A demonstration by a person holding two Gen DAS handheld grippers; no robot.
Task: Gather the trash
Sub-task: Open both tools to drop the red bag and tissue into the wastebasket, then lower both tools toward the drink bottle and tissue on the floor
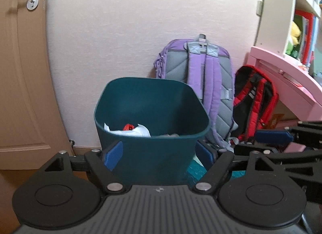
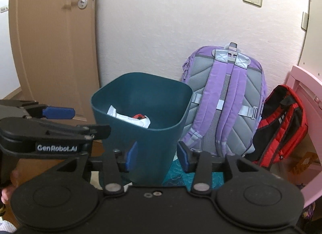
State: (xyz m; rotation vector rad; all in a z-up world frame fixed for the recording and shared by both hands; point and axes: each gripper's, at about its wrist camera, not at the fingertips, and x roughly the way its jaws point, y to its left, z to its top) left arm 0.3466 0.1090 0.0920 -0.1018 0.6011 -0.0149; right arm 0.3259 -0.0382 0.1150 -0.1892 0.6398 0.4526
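Trash [image 1: 128, 130], white paper with a red scrap, lies at the bottom of the teal bin [image 1: 149, 149]. The left gripper [image 1: 159, 154] stands wide open and empty before the bin's near wall; the right gripper [image 2: 156, 156] is partly open, also empty. The bin sits on brown floor [image 1: 12, 175] with a teal mat [image 2: 177, 175] at its foot. At two o'clock from the bin a purple backpack [image 1: 203, 68] leans on the pale wall [image 1: 120, 32], a red backpack [image 1: 255, 101] beside it, a pink desk [image 1: 281, 68] at three. A brown door [image 1: 22, 52] stands at ten.
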